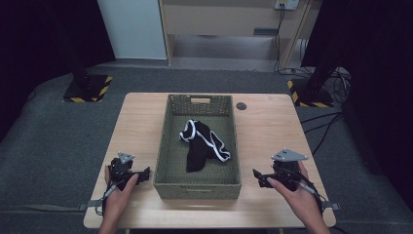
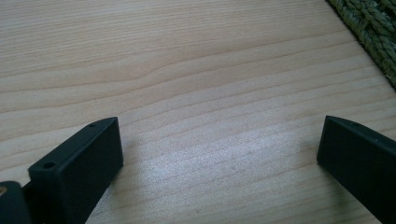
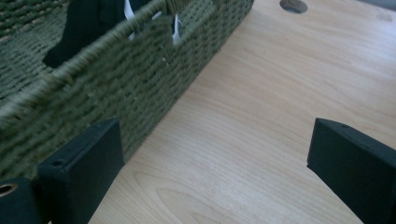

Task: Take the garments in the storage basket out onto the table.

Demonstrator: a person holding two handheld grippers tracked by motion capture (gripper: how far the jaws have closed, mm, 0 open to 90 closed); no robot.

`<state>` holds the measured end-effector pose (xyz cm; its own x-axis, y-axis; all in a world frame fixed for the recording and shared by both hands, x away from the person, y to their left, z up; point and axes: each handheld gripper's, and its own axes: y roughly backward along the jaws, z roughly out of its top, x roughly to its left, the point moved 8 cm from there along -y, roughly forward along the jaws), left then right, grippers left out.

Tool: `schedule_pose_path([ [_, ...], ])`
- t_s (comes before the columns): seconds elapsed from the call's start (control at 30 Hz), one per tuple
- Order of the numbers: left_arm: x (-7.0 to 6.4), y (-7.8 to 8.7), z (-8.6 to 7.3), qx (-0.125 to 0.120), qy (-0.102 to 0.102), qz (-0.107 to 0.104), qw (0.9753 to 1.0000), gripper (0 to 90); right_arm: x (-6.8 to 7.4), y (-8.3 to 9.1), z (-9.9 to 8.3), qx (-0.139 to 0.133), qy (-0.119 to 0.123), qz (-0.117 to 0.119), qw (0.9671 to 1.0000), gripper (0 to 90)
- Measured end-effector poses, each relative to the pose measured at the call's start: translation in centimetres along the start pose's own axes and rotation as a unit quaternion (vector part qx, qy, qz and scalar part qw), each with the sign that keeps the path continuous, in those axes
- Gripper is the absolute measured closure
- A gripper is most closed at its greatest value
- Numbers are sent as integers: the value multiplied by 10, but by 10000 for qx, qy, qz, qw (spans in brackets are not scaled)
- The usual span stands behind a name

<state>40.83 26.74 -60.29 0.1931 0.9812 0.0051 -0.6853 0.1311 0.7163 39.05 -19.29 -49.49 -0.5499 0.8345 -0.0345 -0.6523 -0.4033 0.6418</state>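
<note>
A: Left gripper (image 1: 144, 174), black, two flat block jaws. Jaws spread wide, nothing between them. It sits low left of the high view, held in the left hand (image 1: 118, 187), just beside the basket's near left corner. In its own view, bare wood grain lies under the gap.

B: Right gripper (image 1: 257, 178), same build, grey three-cornered plate on top. Jaws also wide apart and empty. Low right of the high view, in the right hand (image 1: 297, 195), near the basket's right wall but apart from it.

A: Surface?

B: Pale wooden table (image 1: 272, 126), rectangular, smooth, fine wavy grain. Small dark round hole (image 1: 241, 106) near its far edge, upper centre-right of the high view.

A: Olive-green woven rectangular basket (image 1: 197, 184), mid-table. Coarse plaited weave, thick rolled rim, slot handle in the far wall.

B: Inside it lies a black cloth garment with white edging (image 1: 202, 144), crumpled and soft. The bunched, trimmed part is toward the far half; a plain black strip trails toward the near wall. It rests on the basket floor, well apart from both grippers.
</note>
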Motion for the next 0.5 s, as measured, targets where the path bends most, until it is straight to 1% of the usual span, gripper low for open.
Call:
schedule_pose_path([
  [0.03,0,0,0,0,0,0,10000,0,0,0,0,0,0,0,10000,38],
  [0.07,0,0,0,1,-3,0,10000,0,3,3,6,-24,31,10,10000,37],
  [0.1,0,0,0,1,-3,0,10000,0,3,3,6,-24,31,10,10000,37],
  [0.27,0,0,0,0,-2,0,10000,0,9,7,21,-69,124,37,9999,36],
  [0.5,0,0,0,0,-1,0,10000,0,17,8,43,-118,206,81,9997,33],
])
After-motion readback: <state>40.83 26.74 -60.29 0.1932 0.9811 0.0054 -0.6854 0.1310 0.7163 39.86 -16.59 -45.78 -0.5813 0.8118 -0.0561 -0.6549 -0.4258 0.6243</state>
